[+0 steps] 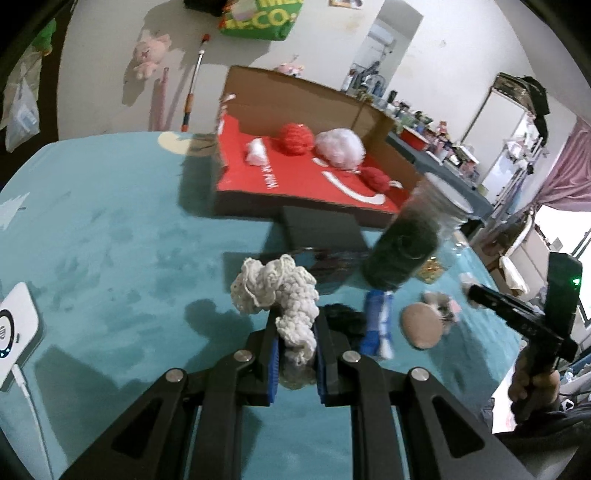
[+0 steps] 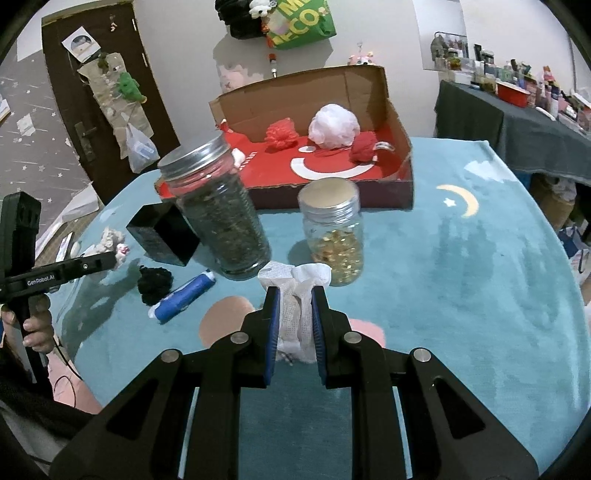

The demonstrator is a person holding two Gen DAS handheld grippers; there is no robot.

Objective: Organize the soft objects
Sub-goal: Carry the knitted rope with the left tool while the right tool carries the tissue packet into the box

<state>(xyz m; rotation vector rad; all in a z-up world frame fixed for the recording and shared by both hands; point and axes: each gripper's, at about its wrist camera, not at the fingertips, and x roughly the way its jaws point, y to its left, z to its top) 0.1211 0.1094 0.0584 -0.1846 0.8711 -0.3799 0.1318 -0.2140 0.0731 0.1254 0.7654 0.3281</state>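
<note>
crocheted white yarn piece (image 1: 291,302) — light, floppy — is pinched mid-bunch by left claw (image 1: 295,347); right claw (image 2: 294,321) is clamped on limp white mesh cloth (image 2: 295,295).

Readable in white letters, "GenRobot.AI", on the black bar of the left hand-held gripper (image 2: 59,275) as seen from the right wrist view. On the green bag hanging on the white wall (image 2: 301,22), only part of yellow letters, something like "ECO". Same green bag (image 1: 260,20) in the left wrist view, again "ECO". Small white print on the red floor of the open cardboard box (image 1: 269,173), too blurred to read.
</note>
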